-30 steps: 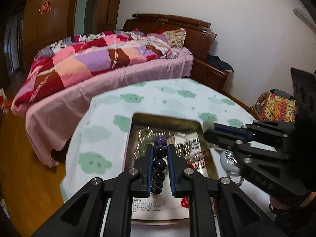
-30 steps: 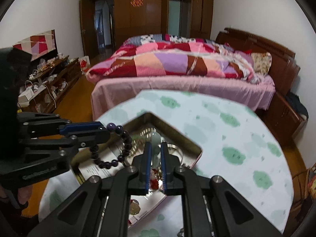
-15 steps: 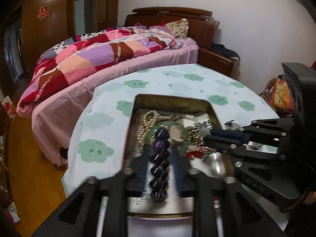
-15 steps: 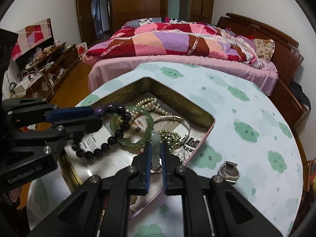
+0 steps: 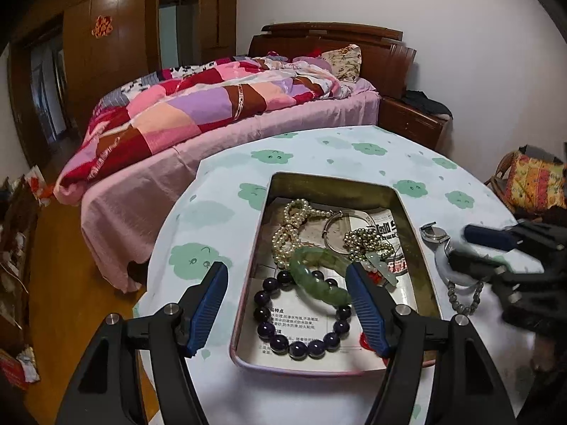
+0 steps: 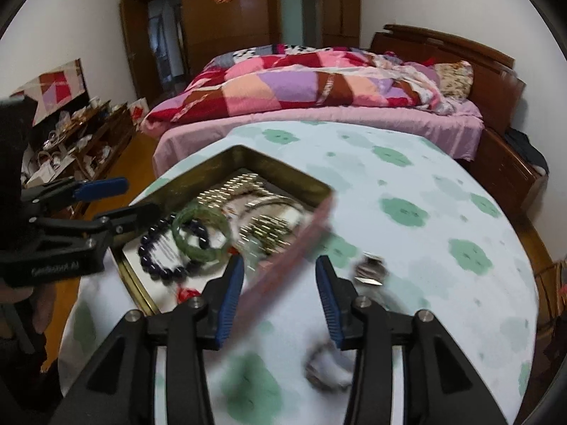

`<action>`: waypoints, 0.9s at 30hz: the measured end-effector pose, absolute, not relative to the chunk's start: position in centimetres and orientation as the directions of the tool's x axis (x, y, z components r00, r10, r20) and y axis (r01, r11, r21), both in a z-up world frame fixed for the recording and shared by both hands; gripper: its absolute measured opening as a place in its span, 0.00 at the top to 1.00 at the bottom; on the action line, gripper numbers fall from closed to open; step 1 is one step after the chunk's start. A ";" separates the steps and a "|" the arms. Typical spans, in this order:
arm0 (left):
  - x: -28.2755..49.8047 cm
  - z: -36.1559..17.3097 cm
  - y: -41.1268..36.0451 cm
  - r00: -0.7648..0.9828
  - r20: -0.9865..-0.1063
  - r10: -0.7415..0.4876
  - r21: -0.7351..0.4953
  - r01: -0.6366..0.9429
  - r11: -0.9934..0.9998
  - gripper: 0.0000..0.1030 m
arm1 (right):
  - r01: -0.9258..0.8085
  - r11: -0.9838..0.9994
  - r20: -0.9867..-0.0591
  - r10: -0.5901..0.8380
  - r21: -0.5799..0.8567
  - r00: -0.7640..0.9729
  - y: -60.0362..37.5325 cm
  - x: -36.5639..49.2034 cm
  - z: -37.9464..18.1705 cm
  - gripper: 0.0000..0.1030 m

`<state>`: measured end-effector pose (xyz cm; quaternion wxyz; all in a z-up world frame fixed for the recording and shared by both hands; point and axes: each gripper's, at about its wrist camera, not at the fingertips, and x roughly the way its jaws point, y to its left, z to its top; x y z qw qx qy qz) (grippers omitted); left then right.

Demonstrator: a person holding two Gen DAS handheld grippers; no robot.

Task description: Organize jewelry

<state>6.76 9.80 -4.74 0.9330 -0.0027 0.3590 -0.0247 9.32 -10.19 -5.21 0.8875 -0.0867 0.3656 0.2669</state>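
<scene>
The left wrist view looks forward and down along the left gripper (image 5: 287, 304), close above the tin tray (image 5: 407, 212), which fills the lower centre of the frame. The right wrist view faces the same table (image 6: 407, 184), with the tray at centre left. Both views share the tray, the tablecloth and the bed (image 5: 212, 106) across the upper frame.

A bed (image 5: 226, 113) with a pink sheet and a patchwork quilt (image 5: 198, 102) stands beyond the round desk (image 5: 354, 156), whose cloth is pale with green cloud shapes. Its dark wooden headboard (image 5: 340, 46) meets a white wall (image 5: 443, 35). Far left, brown wardrobe doors (image 5: 106, 56) carry a red paper ornament (image 5: 102, 25). The floor (image 5: 53, 248) is orange-brown wood. A low cluttered shelf (image 6: 71, 134) lines the left wall.
</scene>
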 end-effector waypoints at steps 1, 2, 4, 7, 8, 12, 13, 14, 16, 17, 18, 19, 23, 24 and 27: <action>6.6 -4.7 9.4 0.741 -0.670 -0.046 -0.016 0.048 0.999 0.33 | -0.521 0.853 -0.693 0.399 0.039 0.601 -11.1 9.1 -5.2 0.56; 6.5 -4.8 9.2 0.741 -0.669 -0.047 -0.013 0.051 0.999 0.33 | -0.506 0.862 -0.692 0.389 0.040 0.608 -11.9 9.1 -5.2 0.55; 6.3 -4.9 8.4 0.738 -0.673 -0.052 -0.008 0.063 0.998 0.33 | -0.466 0.884 -0.694 0.363 0.045 0.622 -13.7 8.9 -5.3 0.55; 6.0 -5.1 7.3 0.733 -0.678 -0.062 -0.003 0.082 0.997 0.33 | -0.406 0.912 -0.698 0.329 0.060 0.636 -16.3 8.7 -5.7 0.54; 5.9 -5.1 7.0 0.732 -0.678 -0.064 -0.001 0.086 0.996 0.33 | -0.396 0.916 -0.701 0.323 0.063 0.636 -16.8 8.6 -5.8 0.54; 5.6 -5.6 6.0 0.727 -0.683 -0.065 0.009 0.097 0.995 0.33 | -0.369 0.927 -0.723 0.297 0.063 0.624 -18.1 8.3 -7.0 0.54; 5.5 -5.8 5.8 0.724 -0.687 -0.060 0.012 0.095 0.995 0.33 | -0.366 0.928 -0.730 0.295 0.066 0.617 -18.2 8.3 -7.5 0.54; 5.5 -5.9 5.7 0.722 -0.690 -0.058 0.014 0.093 0.996 0.33 | -0.365 0.928 -0.734 0.295 0.069 0.612 -18.3 8.2 -7.8 0.54; 5.4 -6.2 5.5 0.716 -0.696 -0.061 0.008 0.093 0.996 0.33 | -0.367 0.927 -0.743 0.298 0.075 0.599 -18.4 8.1 -8.4 0.54; 5.3 -6.2 5.4 0.714 -0.697 -0.063 0.006 0.094 0.996 0.33 | -0.369 0.926 -0.747 0.299 0.077 0.594 -18.3 8.1 -8.7 0.54; 5.3 -6.3 5.3 0.713 -0.698 -0.066 0.005 0.097 0.995 0.33 | -0.371 0.926 -0.749 0.299 0.076 0.592 -18.4 8.0 -8.8 0.54; 5.2 -6.3 5.1 0.714 -0.697 -0.067 0.007 0.100 0.995 0.33 | -0.372 0.925 -0.749 0.300 0.077 0.590 -18.2 8.0 -8.9 0.54; 5.0 -6.2 4.2 0.718 -0.692 -0.075 0.014 0.117 0.993 0.33 | -0.371 0.925 -0.744 0.305 0.083 0.594 -18.2 8.2 -8.8 0.54; 4.9 -6.2 4.1 0.718 -0.692 -0.079 0.013 0.121 0.993 0.33 | -0.370 0.925 -0.743 0.306 0.085 0.595 -18.2 8.2 -8.7 0.54; 4.9 -6.4 3.8 0.712 -0.698 -0.079 0.017 0.126 0.992 0.33 | -0.378 0.922 -0.738 0.312 0.082 0.599 -17.9 8.5 -8.5 0.54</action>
